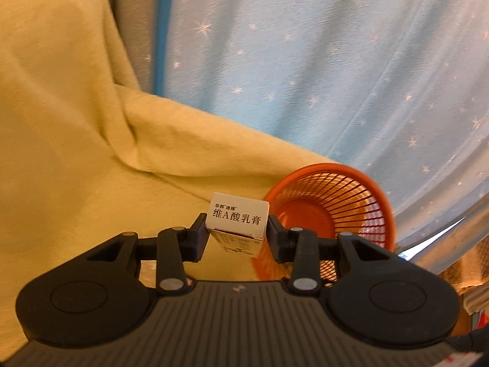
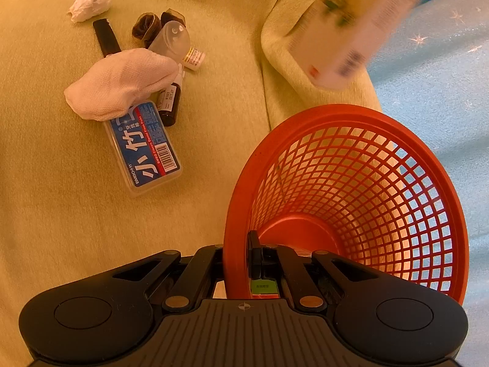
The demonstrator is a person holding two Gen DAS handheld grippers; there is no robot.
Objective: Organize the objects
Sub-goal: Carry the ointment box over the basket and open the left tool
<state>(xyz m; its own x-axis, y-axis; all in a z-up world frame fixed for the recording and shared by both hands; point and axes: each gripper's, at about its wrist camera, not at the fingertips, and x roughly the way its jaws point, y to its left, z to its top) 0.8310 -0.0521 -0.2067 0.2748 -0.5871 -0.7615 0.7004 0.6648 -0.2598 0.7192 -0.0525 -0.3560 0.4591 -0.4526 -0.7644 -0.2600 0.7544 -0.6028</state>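
Endwise, box [image 1: 237, 220] toward camera.

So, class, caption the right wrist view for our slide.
Right gripper clamps the orange basket rim beside clutter on yellow cloth.

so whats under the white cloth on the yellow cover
The white cloth lies over the top end of the blue floss pick box, a dark bottle and a black stick. Their covered ends, and anything else beneath, cannot be seen.
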